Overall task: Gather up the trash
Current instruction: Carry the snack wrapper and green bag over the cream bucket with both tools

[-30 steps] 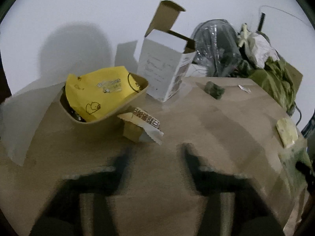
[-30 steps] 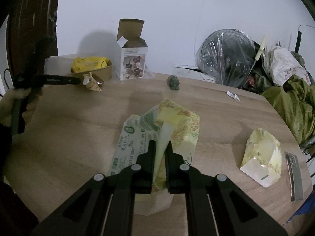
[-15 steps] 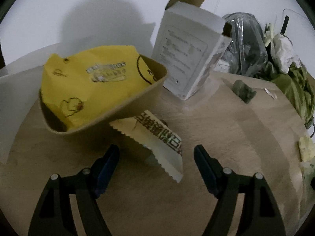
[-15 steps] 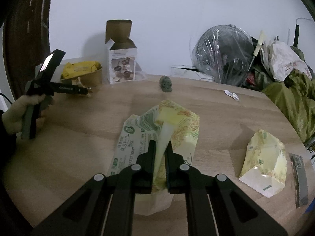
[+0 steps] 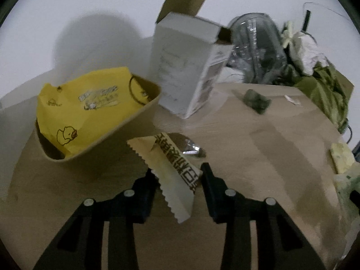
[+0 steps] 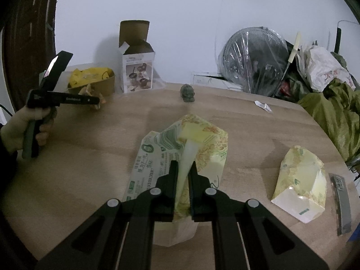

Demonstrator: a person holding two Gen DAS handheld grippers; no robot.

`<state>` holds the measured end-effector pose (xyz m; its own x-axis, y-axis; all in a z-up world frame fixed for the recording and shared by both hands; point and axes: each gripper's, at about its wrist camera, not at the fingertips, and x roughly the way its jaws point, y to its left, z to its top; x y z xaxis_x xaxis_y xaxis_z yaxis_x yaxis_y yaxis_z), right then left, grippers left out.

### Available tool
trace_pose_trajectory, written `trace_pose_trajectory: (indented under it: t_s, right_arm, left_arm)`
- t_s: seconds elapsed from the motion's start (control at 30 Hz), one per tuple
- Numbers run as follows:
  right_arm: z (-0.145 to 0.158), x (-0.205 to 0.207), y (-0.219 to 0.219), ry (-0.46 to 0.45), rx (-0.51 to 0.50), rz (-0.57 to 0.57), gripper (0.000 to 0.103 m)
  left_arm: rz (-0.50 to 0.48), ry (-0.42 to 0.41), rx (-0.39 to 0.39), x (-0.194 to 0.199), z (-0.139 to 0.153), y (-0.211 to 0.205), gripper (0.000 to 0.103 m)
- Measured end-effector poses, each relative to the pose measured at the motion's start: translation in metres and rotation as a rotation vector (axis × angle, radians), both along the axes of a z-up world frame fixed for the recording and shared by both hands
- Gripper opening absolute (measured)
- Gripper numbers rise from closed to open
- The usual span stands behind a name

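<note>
A cream snack wrapper (image 5: 166, 157) with dark print and zigzag ends lies beside a kraft paper bowl (image 5: 135, 126). My left gripper (image 5: 176, 172) has the wrapper between its fingers; the jaws are closing, and both pads touch its sides. In the right wrist view that left gripper (image 6: 95, 100) is held by a hand (image 6: 18, 130) near the bowl (image 6: 101, 85). My right gripper (image 6: 182, 167) is shut on a fold of a crumpled green-and-yellow paper bag (image 6: 202, 139) over the wooden table (image 6: 90, 148).
A yellow duck-print bag (image 5: 90, 103) fills the bowl. An open white carton (image 5: 184, 72) stands behind it. On the table are a small green figure (image 6: 187, 93), a white scrap (image 6: 262, 106), a second yellow paper bag (image 6: 301, 180) and a grey strip (image 6: 342, 202). A plastic-wrapped fan (image 6: 254, 60) and green cloth (image 6: 333, 112) crowd the far right.
My left gripper moved in on the bowl and wrapper, then narrowed its wide-open jaws around the wrapper. My right gripper stays shut on the paper bag, shifted slightly.
</note>
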<state>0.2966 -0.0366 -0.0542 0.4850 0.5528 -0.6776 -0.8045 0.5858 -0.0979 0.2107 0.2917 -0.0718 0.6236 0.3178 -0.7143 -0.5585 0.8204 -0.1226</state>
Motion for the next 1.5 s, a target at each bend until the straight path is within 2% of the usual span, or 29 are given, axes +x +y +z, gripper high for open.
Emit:
trace_pose_trajectory:
  t_s: [0.23, 0.73, 1.0, 1.13, 1.5]
  right_arm:
    - [0.009, -0.023, -0.013, -0.023, 0.000, -0.018, 0.008]
    - [0.022, -0.075, -0.057, -0.055, 0.001, -0.086, 0.008]
    - [0.021, -0.094, -0.089, -0.056, 0.010, -0.133, 0.008]
    - [0.019, -0.103, -0.105, -0.052, 0.013, -0.162, 0.008]
    - [0.016, -0.118, -0.158, -0.053, 0.013, -0.271, 0.008]
  left_arm:
    - [-0.087, -0.051, 0.017, -0.022, 0.020, -0.034, 0.038]
    - [-0.337, -0.083, 0.071, -0.050, 0.045, -0.132, 0.038]
    - [-0.442, -0.077, 0.122, -0.049, 0.043, -0.183, 0.038]
    - [-0.499, -0.078, 0.090, -0.047, 0.038, -0.205, 0.038]
    - [-0.665, -0.077, 0.075, -0.038, 0.032, -0.267, 0.038]
